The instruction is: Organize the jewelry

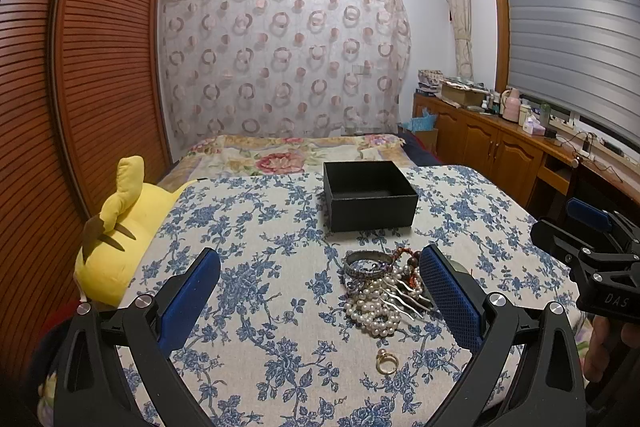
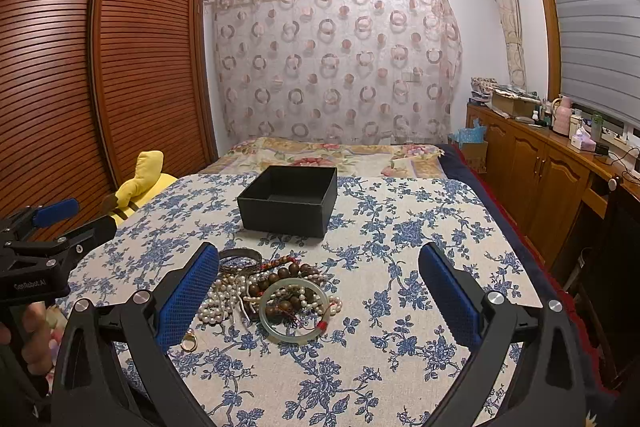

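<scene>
Your jewelry pile (image 2: 276, 291) lies tangled on the blue-flowered cloth (image 2: 400, 227), just in front of the open black box (image 2: 288, 201) — white pearl strands (image 1: 374, 311), brown wooden beads (image 2: 296, 273), a pale green bangle (image 2: 294, 307), a silver bracelet (image 1: 362, 263) and a metal hair comb (image 1: 400, 301). A gold ring (image 1: 386, 361) sits apart, nearer you. Your left gripper (image 1: 320, 299) and right gripper (image 2: 320, 297) both hover spread wide, gripping nothing.
</scene>
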Motion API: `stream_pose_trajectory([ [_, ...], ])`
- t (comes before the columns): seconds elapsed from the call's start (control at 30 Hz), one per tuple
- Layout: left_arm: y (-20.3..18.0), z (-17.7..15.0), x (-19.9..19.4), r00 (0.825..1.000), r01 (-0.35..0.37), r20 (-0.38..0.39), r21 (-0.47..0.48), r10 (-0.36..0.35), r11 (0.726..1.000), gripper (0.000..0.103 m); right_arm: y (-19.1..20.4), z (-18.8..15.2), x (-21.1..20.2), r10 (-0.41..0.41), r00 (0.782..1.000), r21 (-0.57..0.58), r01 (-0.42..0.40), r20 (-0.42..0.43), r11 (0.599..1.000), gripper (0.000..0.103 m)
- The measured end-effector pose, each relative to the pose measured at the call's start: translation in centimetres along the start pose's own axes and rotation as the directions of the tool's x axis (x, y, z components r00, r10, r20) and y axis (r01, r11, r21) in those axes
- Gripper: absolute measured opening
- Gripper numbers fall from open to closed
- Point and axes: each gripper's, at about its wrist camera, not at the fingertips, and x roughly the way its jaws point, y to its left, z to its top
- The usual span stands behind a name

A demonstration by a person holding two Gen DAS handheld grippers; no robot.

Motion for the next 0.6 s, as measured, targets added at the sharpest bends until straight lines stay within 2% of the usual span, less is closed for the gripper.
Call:
stream_pose_trajectory([
  [0.6, 0.17, 0.53, -0.39, 1.000, 0.002, 0.009, 0.002, -0.002, 1.000, 0.097, -0.03, 0.03, -0.23, 0.000, 1.000, 0.000, 0.000, 0.001, 1.000, 0.101],
])
